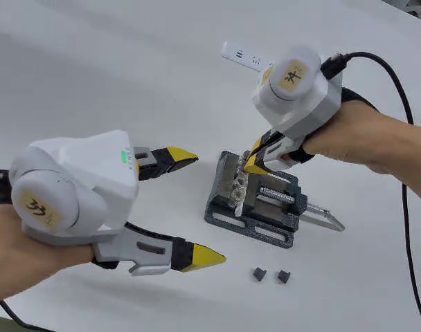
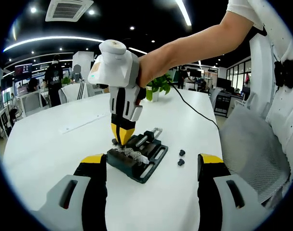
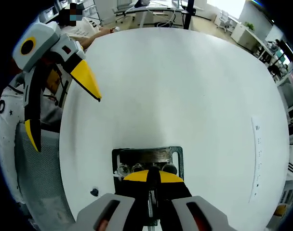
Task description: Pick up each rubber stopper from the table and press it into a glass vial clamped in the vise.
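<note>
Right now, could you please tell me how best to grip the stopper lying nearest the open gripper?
Best from straight above, I think: close the left gripper on two opposite sides of the stopper. It sits low on the table, clear of the other stopper.

You're in an open-plan office: a broad white table (image 1: 93, 69), a ceiling air vent (image 2: 67, 8) and strip lights (image 2: 50, 41) overhead, a grey mesh chair (image 2: 255, 149) beside you, a potted plant (image 2: 158, 85), and people (image 2: 54, 77) among desks (image 2: 28, 103) behind.
</note>
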Demonstrator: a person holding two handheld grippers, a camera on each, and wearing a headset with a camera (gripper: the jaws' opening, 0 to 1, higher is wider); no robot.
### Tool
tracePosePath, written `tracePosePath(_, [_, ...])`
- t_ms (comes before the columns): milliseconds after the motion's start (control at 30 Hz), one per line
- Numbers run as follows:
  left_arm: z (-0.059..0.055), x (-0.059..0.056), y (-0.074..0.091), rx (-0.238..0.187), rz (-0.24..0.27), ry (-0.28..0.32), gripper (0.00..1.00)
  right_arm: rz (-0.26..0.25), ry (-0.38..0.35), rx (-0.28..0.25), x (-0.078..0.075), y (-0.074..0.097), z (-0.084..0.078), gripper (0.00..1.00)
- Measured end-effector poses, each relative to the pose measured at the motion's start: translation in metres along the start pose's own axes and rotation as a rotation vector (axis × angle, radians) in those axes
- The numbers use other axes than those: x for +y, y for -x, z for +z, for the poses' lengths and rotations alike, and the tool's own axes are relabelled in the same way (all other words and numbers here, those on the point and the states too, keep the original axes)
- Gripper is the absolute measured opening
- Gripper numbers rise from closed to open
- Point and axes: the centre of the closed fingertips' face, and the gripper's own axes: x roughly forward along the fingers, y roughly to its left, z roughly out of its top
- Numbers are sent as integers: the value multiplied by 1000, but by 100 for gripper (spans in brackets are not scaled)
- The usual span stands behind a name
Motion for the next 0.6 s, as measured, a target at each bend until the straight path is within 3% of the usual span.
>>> tracePosePath(233, [2, 0, 3, 0, 3, -4, 76, -11, -11, -20, -2, 1, 0, 0])
tracePosePath(600, [3, -2, 5, 7, 1, -15, 75, -35, -34, -65, -3, 16, 0, 4])
